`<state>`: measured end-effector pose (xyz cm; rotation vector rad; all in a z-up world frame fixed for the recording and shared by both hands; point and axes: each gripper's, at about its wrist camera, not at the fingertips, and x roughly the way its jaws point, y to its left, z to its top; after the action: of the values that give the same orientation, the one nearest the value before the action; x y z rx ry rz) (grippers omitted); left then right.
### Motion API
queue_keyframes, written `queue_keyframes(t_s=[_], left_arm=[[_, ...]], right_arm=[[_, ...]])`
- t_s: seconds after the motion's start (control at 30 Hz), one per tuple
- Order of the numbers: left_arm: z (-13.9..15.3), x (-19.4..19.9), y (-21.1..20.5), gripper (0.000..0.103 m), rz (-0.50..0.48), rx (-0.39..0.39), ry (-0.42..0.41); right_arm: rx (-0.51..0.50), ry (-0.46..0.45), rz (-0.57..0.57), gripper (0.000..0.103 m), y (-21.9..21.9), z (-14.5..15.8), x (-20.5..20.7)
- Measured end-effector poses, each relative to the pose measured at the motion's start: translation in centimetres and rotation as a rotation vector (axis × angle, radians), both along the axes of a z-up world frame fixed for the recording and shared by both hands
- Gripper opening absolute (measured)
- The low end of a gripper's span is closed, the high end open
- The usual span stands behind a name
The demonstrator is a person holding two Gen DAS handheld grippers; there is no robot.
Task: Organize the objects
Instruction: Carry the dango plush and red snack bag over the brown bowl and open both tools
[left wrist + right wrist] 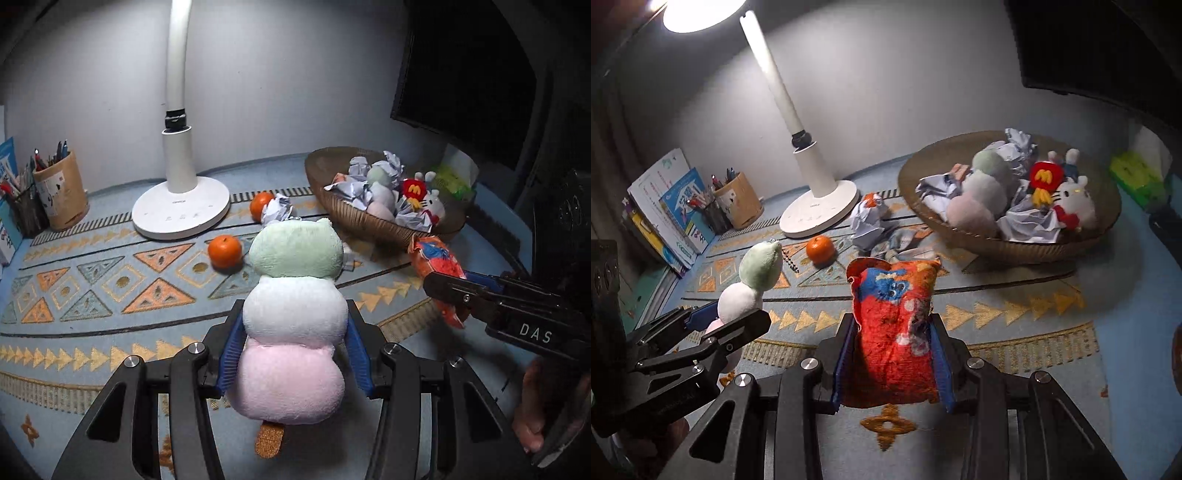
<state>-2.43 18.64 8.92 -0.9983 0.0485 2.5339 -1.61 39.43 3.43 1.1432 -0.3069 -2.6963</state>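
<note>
Up and right of both loaded claws sat the basket (964,236), nearer the right claw (892,354) gripping the orange plush (894,325), the left claw (293,347) clamping the dango plush (291,314).

My left wrist view looks down along its fingers, close over the rug (110,295); my right does likewise from alongside. Both face the lamp (181,210) and basket (997,243)

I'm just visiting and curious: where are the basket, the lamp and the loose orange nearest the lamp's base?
basket (960,242): right wrist view, on its woven front wall.
lamp (181,216): left wrist view, on its round white base.
orange (820,250): right wrist view, on the fruit's middle.
</note>
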Motion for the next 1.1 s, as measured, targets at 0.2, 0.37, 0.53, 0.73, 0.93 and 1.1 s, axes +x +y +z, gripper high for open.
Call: queue_keyframes(t_s=[0.2, 0.37, 0.53, 0.73, 0.93, 1.1], left_arm=[[2.5, -2.7, 3.9, 0.047, -0.047, 0.052, 0.039], [4.7, -6.2, 7.5, 0.047, -0.073, 0.093, 0.065], [6.1, -10.5, 11.4, 0.047, -0.090, 0.114, 0.066], [4.2, -16.9, 14.9, 0.048, -0.131, 0.120, -0.054], [3.2, -18.8, 15.2, 0.081, -0.177, 0.189, -0.076], [3.5, -17.7, 13.2, 0.088, -0.138, 0.219, -0.068]], right_arm=[[-0.029, 0.072, -0.170, 0.037, 7.8, 3.3, -0.6], [-0.035, 0.131, -0.273, 0.037, 12.8, 6.1, -2.3], [-0.028, 0.159, -0.314, 0.037, 14.8, 8.5, -5.9], [-0.019, 0.146, -0.327, 0.037, 15.8, 9.0, -12.1], [0.008, 0.085, -0.310, 0.038, 16.8, 7.9, -17.3], [-0.033, 0.063, -0.305, 0.038, 17.7, 7.4, -17.0]])
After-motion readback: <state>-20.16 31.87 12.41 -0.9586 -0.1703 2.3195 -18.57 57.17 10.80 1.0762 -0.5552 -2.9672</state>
